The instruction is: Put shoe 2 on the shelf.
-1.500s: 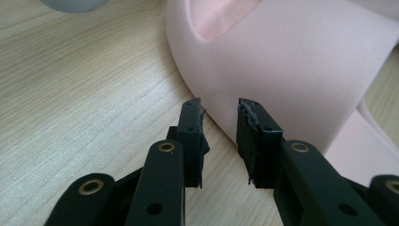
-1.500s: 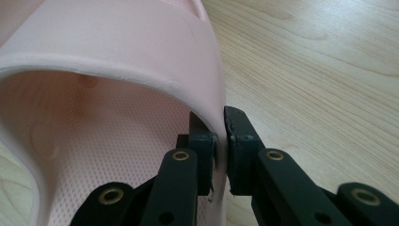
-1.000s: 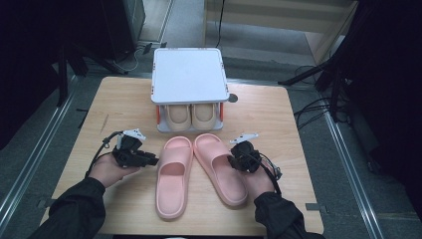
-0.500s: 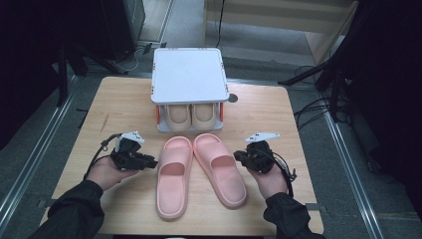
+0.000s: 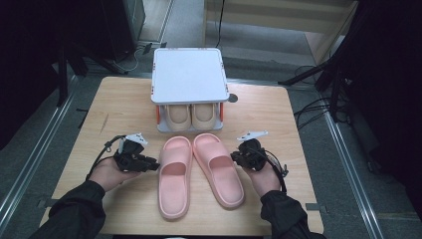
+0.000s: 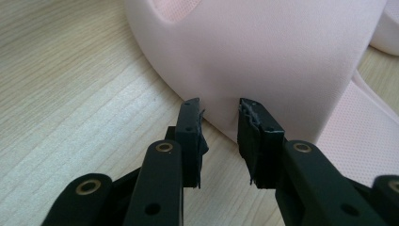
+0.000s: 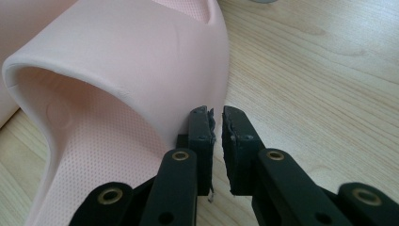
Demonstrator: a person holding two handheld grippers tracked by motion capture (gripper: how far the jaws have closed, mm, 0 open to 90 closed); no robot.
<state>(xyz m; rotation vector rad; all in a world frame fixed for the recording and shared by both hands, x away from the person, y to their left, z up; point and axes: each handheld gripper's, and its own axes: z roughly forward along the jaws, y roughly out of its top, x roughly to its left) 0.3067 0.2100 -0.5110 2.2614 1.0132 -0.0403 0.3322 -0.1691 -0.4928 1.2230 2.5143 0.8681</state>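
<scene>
Two pink slippers lie side by side on the wooden table (image 5: 114, 104), the left slipper (image 5: 174, 179) and the right slipper (image 5: 219, 169). My left gripper (image 5: 149, 163) lies at the left slipper's outer side. Its jaws stand apart, and the tips of the left gripper (image 6: 219, 113) touch the strap wall of the left slipper (image 6: 282, 56) with nothing between them. My right gripper (image 5: 236, 158) is at the outer side of the right slipper. Its jaws have just been closing. A thin slit is left between the jaws of the right gripper (image 7: 216, 117), nothing in it, just beside the strap of the right slipper (image 7: 117, 61).
A white shoe rack (image 5: 188, 74) stands at the back middle of the table with a beige pair of shoes (image 5: 191, 115) under its top. A small grey disc (image 5: 232, 98) lies to its right. Bare wood lies on both sides of the slippers.
The right gripper drew a little away from the right slipper to the right, then came back in beside it, jaws narrower. The left gripper has kept still.
</scene>
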